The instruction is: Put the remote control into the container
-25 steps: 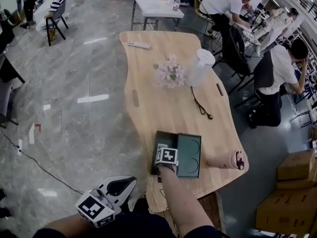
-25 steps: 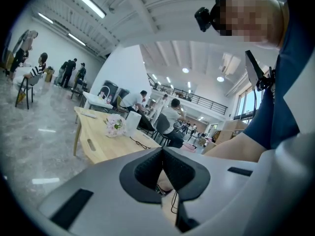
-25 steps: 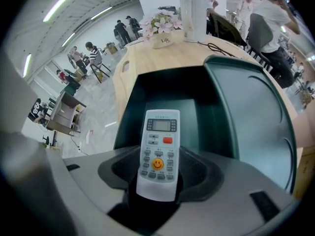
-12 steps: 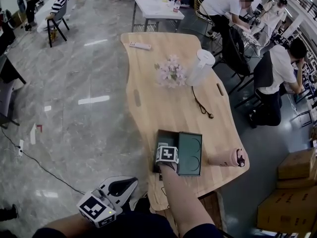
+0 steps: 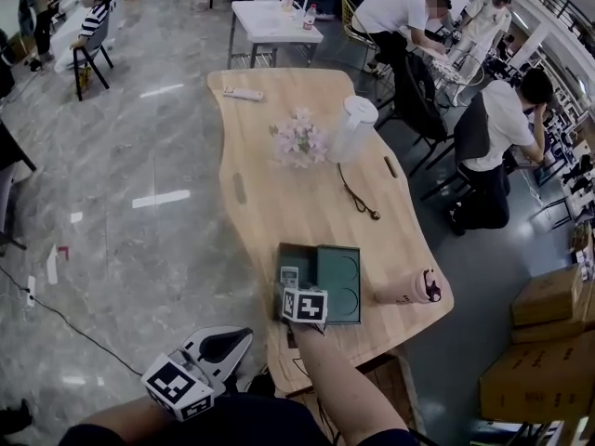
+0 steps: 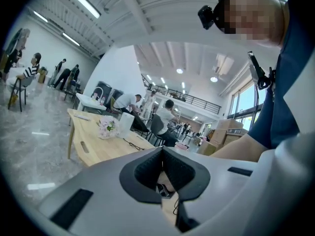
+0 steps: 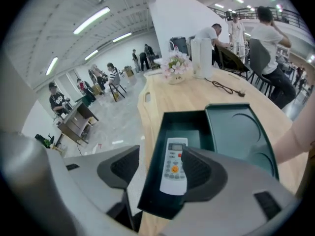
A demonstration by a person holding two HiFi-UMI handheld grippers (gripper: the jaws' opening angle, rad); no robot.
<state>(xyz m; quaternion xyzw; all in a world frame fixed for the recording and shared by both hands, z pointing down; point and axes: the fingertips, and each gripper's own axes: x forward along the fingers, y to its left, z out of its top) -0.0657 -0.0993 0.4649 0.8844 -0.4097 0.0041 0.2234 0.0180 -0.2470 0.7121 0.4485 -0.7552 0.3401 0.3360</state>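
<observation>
A white remote control (image 7: 174, 165) lies flat in the deep left compartment of the dark green container (image 7: 241, 127). In the head view the remote (image 5: 289, 276) shows just beyond my right gripper (image 5: 299, 292), at the near end of the container (image 5: 340, 277). My right gripper (image 7: 160, 168) is open, its jaws standing apart on either side of the remote's near end, just above the container's near rim. My left gripper (image 5: 200, 365) hangs off the table at the lower left. Its jaws (image 6: 162, 173) are shut with nothing in them.
The container sits near the front edge of the wooden table (image 5: 279, 203). A pink bottle (image 5: 409, 291) lies to its right. Farther back are a black cable (image 5: 358, 196), flowers (image 5: 297, 140), a white pitcher (image 5: 353, 128) and a second remote (image 5: 243, 94). People sit at the right.
My right gripper has drawn back toward me from over the container, and the remote now shows lying in the left compartment. The left gripper has stayed put.
</observation>
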